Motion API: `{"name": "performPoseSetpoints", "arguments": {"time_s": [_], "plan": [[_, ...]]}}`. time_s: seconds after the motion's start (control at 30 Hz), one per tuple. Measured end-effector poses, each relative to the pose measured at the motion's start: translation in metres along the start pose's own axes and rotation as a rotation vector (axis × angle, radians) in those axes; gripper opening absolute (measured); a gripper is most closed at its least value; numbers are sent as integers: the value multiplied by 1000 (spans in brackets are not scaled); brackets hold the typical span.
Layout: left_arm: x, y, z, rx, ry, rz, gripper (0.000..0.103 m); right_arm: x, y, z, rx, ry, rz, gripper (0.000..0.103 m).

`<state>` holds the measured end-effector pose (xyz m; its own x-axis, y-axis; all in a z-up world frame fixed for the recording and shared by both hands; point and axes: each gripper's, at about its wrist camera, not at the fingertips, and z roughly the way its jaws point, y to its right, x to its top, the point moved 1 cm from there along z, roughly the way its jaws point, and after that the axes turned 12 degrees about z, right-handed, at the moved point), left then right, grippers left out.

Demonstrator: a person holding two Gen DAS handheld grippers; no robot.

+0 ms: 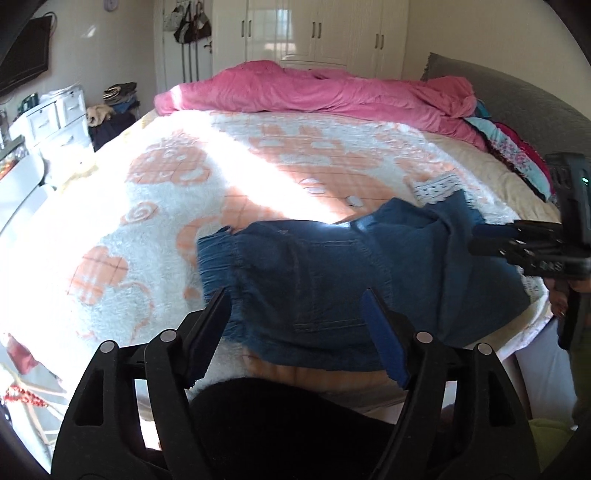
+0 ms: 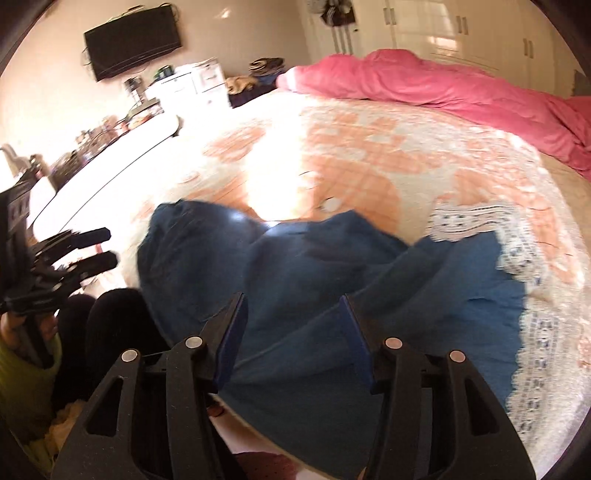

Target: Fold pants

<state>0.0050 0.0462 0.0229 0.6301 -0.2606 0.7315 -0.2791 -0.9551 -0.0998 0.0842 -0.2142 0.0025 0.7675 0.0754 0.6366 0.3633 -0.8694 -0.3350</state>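
Blue denim pants (image 1: 325,280) with white lace trim (image 1: 437,190) lie bunched near the front edge of the bed. They also show in the right wrist view (image 2: 295,273). My left gripper (image 1: 295,295) is open, its jaws wide apart above the waistband end, holding nothing. My right gripper (image 2: 293,301) is open over the middle of the pants, empty. The right gripper also shows at the right edge of the left wrist view (image 1: 480,238). The left gripper shows at the left edge of the right wrist view (image 2: 107,247).
The bed carries a white and orange fleece blanket (image 1: 166,192) and a pink duvet (image 1: 314,92) along the far side. A grey headboard (image 1: 517,99) is at right. White drawers (image 1: 55,118), a wall television (image 2: 133,40) and wardrobes (image 1: 314,29) surround the bed.
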Motion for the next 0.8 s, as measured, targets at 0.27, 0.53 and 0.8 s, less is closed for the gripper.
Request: {"name": "performPoseSetpoints", "arguments": {"time_s": [0.27,0.53,0.8], "plan": [[15,51,29,-160,-38,65,67,28,39,1,-92,35,60,50],[28,98,69,-330,-94,89,67,64,56,17,-132,27,50,50],[43,123,122,-444,-187,33,40,108,85,76,-201,-85,107,50]]}}
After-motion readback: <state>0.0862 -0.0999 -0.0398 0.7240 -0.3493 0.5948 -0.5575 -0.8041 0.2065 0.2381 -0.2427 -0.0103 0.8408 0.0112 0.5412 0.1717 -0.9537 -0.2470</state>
